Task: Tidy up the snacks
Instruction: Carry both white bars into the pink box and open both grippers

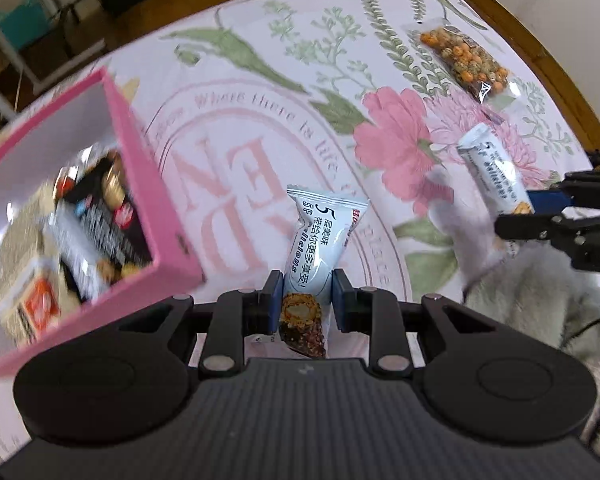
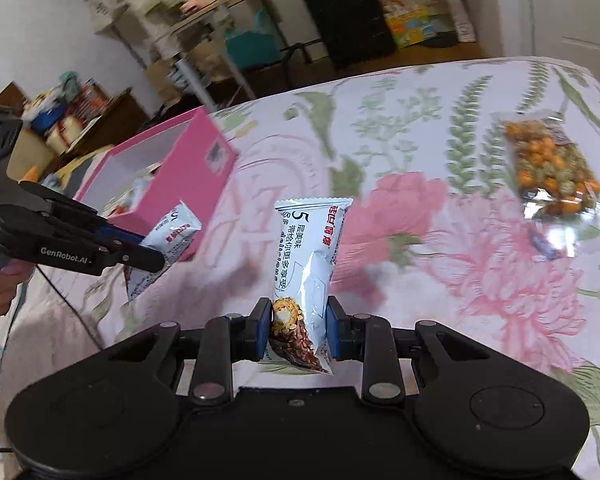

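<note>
Two wafer bars: left gripper (image 1: 302, 298) clamps one (image 1: 320, 240); right gripper (image 2: 298, 330) clamps other (image 2: 310, 264); one nut bag (image 1: 462, 60); one pink box (image 1: 140, 168).

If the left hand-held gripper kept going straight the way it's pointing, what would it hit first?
Probably the bare floral tablecloth, just right of the pink box. The left hand-held gripper points steeply down, and the wafer pack it holds would land first. Depth is uncertain.
</note>
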{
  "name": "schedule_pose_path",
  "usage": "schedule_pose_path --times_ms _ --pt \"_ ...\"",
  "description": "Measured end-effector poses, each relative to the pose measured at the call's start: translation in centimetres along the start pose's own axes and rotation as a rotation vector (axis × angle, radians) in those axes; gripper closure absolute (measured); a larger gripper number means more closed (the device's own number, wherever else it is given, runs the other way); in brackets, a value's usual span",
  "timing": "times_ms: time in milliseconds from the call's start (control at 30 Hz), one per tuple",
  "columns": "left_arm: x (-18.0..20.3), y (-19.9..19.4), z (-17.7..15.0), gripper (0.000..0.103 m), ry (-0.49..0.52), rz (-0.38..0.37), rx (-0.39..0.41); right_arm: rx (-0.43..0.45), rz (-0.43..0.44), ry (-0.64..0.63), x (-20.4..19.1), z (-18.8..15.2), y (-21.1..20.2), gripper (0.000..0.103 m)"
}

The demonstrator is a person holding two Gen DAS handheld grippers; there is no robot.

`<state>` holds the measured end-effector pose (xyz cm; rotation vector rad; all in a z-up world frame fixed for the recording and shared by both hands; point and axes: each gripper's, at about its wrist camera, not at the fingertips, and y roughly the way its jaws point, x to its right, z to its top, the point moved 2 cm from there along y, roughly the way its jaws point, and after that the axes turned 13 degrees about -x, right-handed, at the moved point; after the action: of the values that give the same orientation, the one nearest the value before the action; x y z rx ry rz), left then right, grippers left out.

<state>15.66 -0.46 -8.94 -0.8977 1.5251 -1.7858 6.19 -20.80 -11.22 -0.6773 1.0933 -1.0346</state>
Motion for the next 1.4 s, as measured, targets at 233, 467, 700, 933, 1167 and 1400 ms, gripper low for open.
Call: schedule_pose_path --times_ms 233,467,700,933,1167,1400 --pt "-3.5 -3.6 -3.6 0.079 -0.184 -0.019 0.076 -0.026 0.067 -0.111 -4.5 1.2 0.1 0.070" --pt "-8.1 -7.5 -6.8 0.079 -0.346 0.000 0.222 -0.008 0.167 -0.227 -9.2 3.9 0.4 0.071" --pt "-13.5 -8.3 -9.1 0.079 -0.515 -0.038 0.345 0.023 0.199 -0.346 -13.9 7.3 1.6 0.070" --pt "-17.0 -6.3 -7.9 0.079 -0.595 -0.050 0.374 0.018 0.176 -0.396 -17.8 11.9 5.3 0.071" --pt "-19.5 -3.7 -5.7 0.079 -0.647 -0.089 0.397 0.005 0.060 -0.461 -20.7 14.5 10.2 0.071" --pt "-20.1 -1.4 -4.9 0.077 -0.650 0.031 0.400 0.005 -0.035 -0.442 -20.9 14.9 12.6 0.071"
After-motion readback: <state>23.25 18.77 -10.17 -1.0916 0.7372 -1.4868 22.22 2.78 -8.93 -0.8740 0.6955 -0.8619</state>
